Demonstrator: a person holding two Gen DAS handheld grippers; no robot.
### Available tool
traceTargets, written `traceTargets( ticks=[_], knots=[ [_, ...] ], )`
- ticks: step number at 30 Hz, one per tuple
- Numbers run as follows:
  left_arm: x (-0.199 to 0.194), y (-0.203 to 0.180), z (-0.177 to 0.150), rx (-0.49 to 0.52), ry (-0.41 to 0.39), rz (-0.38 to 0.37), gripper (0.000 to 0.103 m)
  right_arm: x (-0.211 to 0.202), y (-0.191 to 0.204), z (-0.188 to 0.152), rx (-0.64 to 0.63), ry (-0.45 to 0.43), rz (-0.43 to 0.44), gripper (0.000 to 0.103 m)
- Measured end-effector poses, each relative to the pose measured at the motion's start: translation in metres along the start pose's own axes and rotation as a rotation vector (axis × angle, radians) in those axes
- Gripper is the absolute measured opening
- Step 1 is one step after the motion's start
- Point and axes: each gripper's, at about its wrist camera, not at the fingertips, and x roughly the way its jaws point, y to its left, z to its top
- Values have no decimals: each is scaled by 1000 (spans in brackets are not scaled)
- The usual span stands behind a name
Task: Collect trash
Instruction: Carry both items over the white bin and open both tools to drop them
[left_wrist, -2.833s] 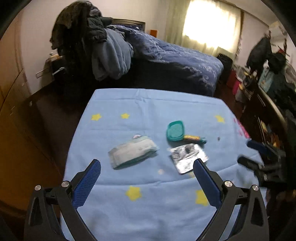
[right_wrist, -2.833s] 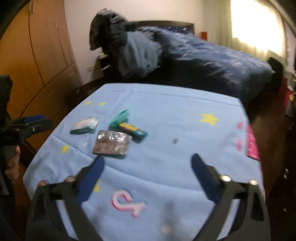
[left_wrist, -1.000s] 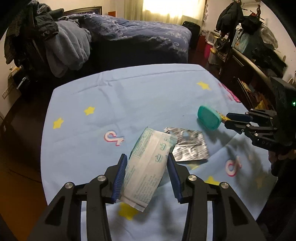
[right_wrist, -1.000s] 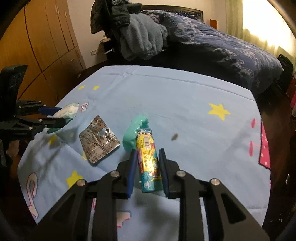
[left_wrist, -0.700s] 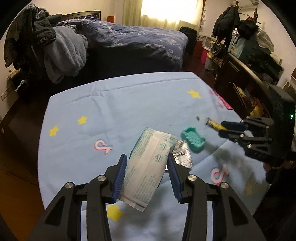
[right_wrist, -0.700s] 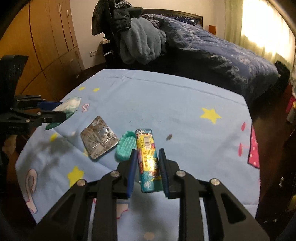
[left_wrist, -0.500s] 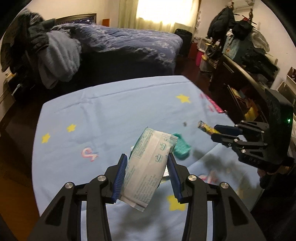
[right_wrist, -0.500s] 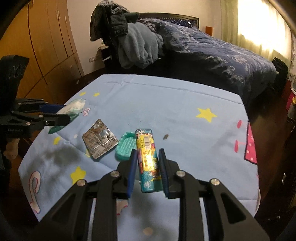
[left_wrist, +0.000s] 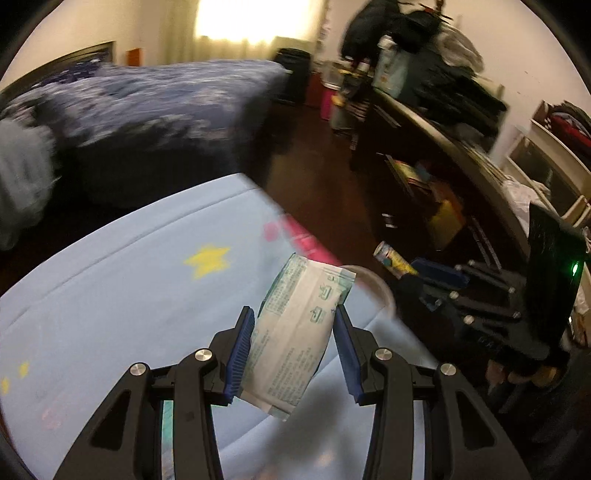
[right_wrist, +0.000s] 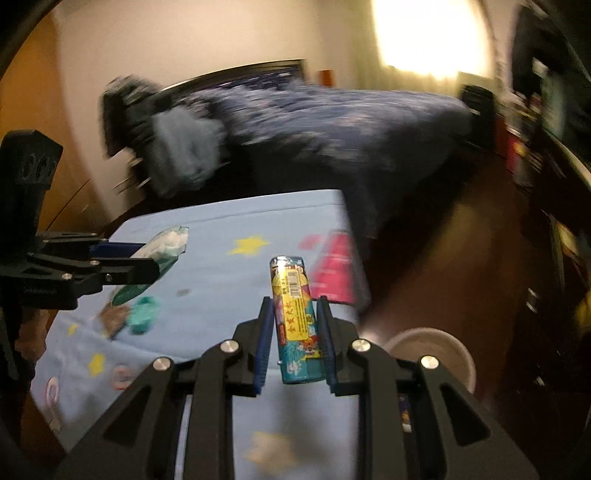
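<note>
My left gripper (left_wrist: 293, 321) is shut on a white and green tissue pack (left_wrist: 295, 339) and holds it in the air over the right edge of the blue star cloth (left_wrist: 129, 295). My right gripper (right_wrist: 295, 314) is shut on a colourful printed tube (right_wrist: 294, 314), also in the air near the cloth's right edge. The right gripper with the tube (left_wrist: 393, 258) shows in the left wrist view. The left gripper with the pack (right_wrist: 162, 243) shows in the right wrist view. A white round bin (right_wrist: 432, 354) stands on the floor beyond the table's right edge; its rim (left_wrist: 376, 288) shows behind the pack.
A teal plastic piece (right_wrist: 144, 314) and a foil blister pack (right_wrist: 110, 317) lie on the cloth at the left. A bed with a dark blue quilt (left_wrist: 147, 96) stands behind. A cluttered dark desk (left_wrist: 443, 122) runs along the right. The floor is dark wood (right_wrist: 443, 258).
Both grippers have swung to the right with their loads, from over the middle of the cloth to its right edge. The white bin has come into view. The frames are motion-blurred.
</note>
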Motion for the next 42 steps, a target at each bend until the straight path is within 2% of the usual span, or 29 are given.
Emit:
traceTargets(
  ticks=[5, 8, 14, 18, 24, 30, 37, 39, 40, 41, 42],
  knots=[
    [60, -52, 43, 44, 42, -36, 44, 6, -72, -19, 118, 10, -124, 25],
    [105, -80, 65, 41, 95, -66, 44, 19, -110, -36, 205, 33, -158, 25],
    [186, -125, 73, 96, 206, -21, 44, 58, -173, -77, 351, 97, -197, 25],
    [241, -147, 71, 124, 296, 32, 44, 86, -195, -103, 404, 139, -208, 25],
    [303, -157, 66, 48, 417, 44, 44, 123, -226, -140, 487, 194, -211, 25],
    [340, -159, 52, 30, 500, 86, 44, 145, -244, -159, 526, 215, -202, 25],
    [364, -156, 36, 35, 576, 122, 46, 162, -250, -166, 529, 232, -187, 26],
    [367, -153, 32, 31, 592, 145, 48, 163, -251, -167, 520, 228, -190, 28],
    [368, -150, 31, 25, 600, 162, 56, 164, -250, -167, 511, 223, -187, 32],
    [369, -150, 31, 18, 604, 171, 71, 164, -250, -168, 505, 219, -185, 47],
    [368, -149, 32, 6, 597, 176, 77, 164, -248, -167, 489, 210, -188, 60]
  ],
)
